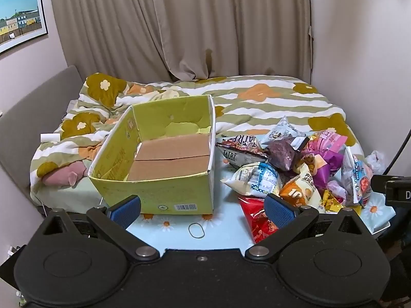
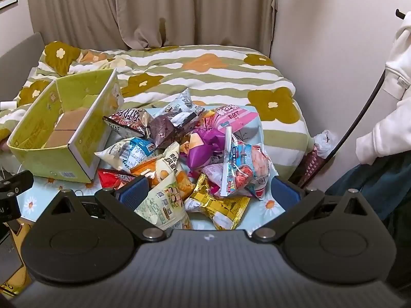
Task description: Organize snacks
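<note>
An open green cardboard box (image 1: 154, 195) stands on the light-blue daisy tablecloth (image 1: 221, 220), with nothing inside; it also shows at the left of the right wrist view (image 2: 41, 154). A pile of snack bags (image 1: 303, 169) lies to its right, among them a red bag (image 1: 257, 218), a white-blue bag (image 1: 254, 179) and a black TATRE bag (image 1: 241, 148). My left gripper (image 1: 203, 208) is open and empty, in front of the box. My right gripper (image 2: 209, 191) is open and empty, its fingers either side of the near edge of the pile (image 2: 205, 148), over a gold packet (image 2: 218, 205).
A rubber band (image 1: 196, 230) lies on the cloth near the left gripper. Behind the table is a bed with a flowered green-striped duvet (image 1: 257, 102), curtains and walls. A person in a white top (image 2: 395, 89) and a black cable (image 2: 359, 118) are at the right.
</note>
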Available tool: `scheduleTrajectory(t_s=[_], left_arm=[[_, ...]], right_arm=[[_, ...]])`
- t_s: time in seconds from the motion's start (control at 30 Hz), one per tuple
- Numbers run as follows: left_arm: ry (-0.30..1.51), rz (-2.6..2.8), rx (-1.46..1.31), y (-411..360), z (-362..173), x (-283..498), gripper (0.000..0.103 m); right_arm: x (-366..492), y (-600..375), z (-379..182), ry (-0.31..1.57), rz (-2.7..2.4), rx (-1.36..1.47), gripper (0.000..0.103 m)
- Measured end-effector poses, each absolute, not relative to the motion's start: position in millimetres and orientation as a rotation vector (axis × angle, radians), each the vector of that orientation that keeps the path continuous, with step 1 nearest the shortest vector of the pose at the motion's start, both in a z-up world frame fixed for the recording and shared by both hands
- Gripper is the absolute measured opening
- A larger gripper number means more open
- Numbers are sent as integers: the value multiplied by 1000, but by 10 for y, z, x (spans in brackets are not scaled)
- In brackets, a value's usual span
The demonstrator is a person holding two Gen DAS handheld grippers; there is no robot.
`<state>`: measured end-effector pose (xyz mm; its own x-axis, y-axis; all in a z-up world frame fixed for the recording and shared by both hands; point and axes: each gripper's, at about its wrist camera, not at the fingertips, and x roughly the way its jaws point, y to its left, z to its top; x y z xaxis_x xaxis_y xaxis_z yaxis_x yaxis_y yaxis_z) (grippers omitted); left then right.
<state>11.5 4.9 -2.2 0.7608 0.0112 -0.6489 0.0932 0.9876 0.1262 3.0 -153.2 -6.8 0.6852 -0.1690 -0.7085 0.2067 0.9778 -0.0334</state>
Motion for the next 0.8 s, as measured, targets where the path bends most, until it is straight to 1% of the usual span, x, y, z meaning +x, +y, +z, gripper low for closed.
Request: scheduleTrajectory(t_s=[0.8], left_arm=[[718, -59, 140, 99, -51, 226, 103]], right_arm=[[145, -1486, -58, 782, -213, 47, 103]])
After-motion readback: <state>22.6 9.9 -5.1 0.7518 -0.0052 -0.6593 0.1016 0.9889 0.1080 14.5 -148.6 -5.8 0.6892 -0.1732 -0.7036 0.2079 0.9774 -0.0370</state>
